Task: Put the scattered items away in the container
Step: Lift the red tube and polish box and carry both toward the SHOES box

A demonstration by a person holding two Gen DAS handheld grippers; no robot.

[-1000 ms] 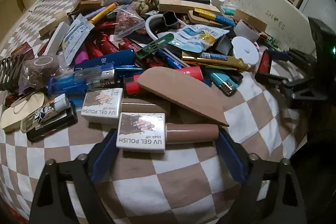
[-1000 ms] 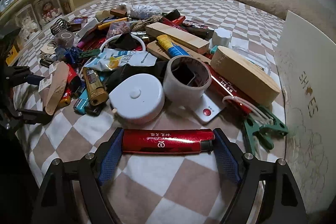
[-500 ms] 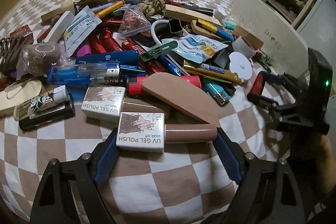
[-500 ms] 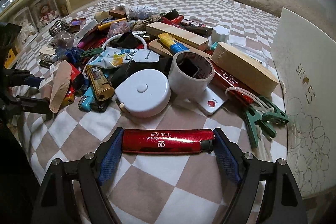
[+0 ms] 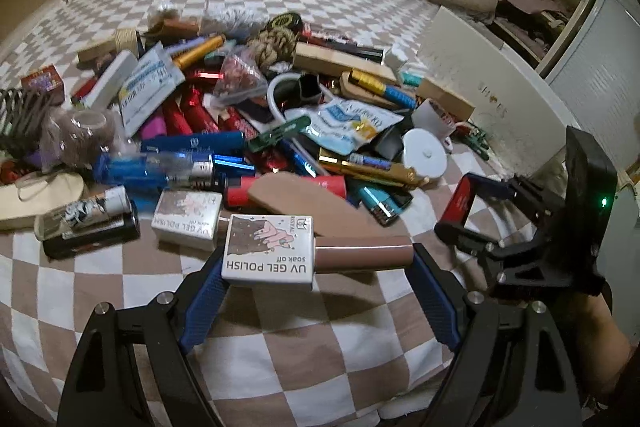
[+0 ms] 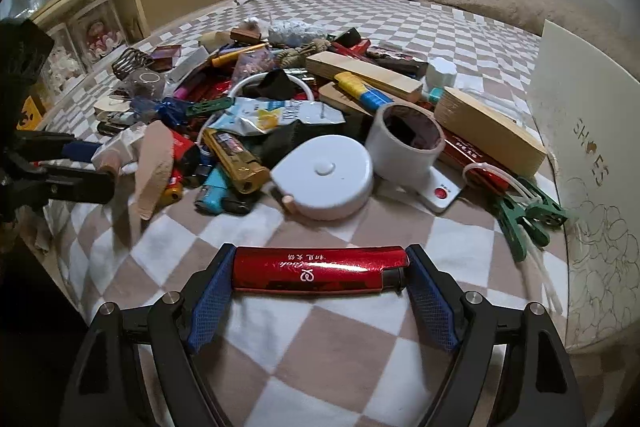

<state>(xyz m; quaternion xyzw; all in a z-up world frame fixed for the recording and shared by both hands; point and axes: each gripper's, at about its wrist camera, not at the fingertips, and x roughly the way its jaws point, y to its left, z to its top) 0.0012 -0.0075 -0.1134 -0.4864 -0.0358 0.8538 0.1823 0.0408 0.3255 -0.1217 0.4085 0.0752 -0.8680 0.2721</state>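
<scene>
While you hold your left gripper (image 5: 316, 263) up, its two blue pads press on the ends of a UV gel polish bottle (image 5: 298, 253), lifted off the checked blanket (image 5: 280, 339). Most of the job is left, I think: the big pile of small things (image 5: 240, 131) lies on the bed, with a twin polish bottle (image 5: 188, 213) near you. Your right gripper (image 6: 320, 275) pinches a red lighter (image 6: 320, 273) end to end. The white shoe box (image 6: 588, 155) stands at the far right, just beside the pile, so both things need to go there.
</scene>
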